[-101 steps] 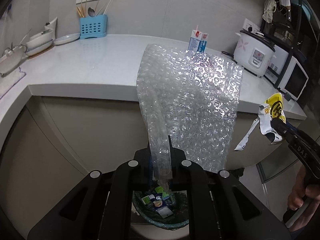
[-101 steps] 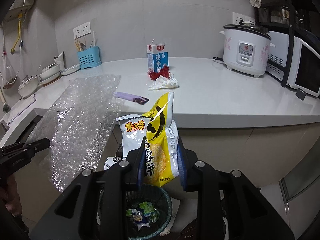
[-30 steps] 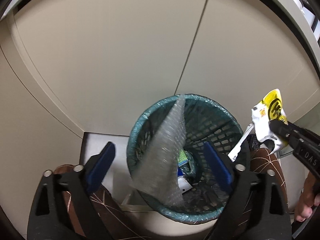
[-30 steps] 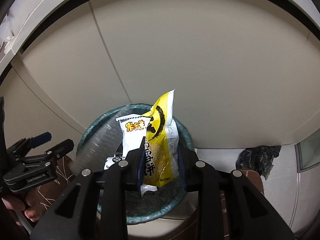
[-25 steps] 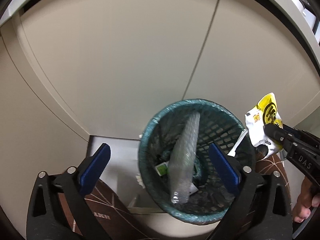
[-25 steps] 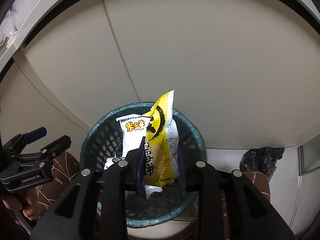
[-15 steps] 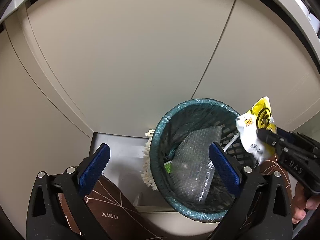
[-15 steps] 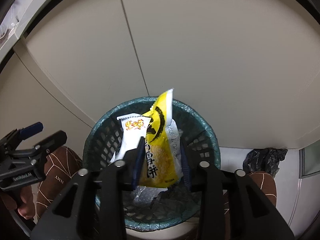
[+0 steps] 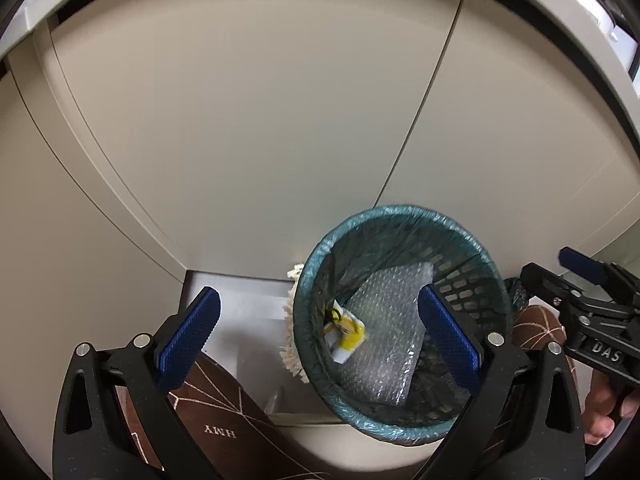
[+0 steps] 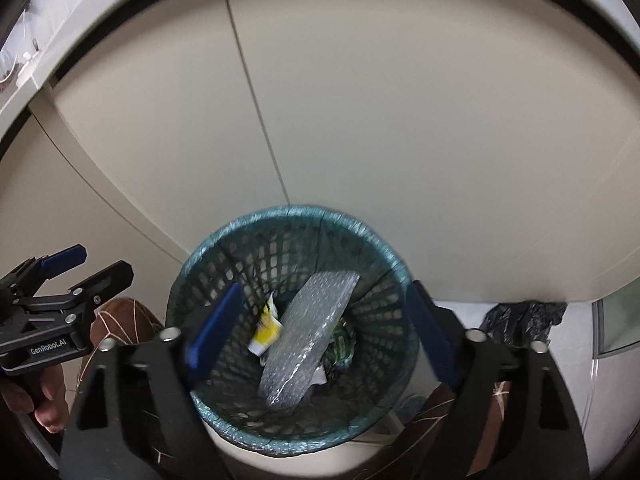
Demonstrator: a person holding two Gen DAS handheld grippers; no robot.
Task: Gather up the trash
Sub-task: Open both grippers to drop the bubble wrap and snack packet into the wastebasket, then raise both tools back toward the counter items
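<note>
The right claw has just been opening, and nothing sits between its blue pads now: the yellow snack wrapper that it pinched half a second ago lies inside the teal bin, against the near-left wall, just beside the sheet of bubble wrap that leans across the middle of the bin. The left claw also stands spread and empty, hanging over the left rim of the bin, as it did a second ago. Both pieces carried here are now binned, so this round of collecting looks finished; I judge the next step is to go for more trash.

Much is hard to read. The right wrist view is smeared by motion, so the print on the wrapper cannot be made out. Below the bubble wrap only scraps of green and white show. A pale fringed thing peeks out left of the bin, mostly hidden behind it. The counter top is out of view; only cabinet doors fill the frame behind the bin.
</note>
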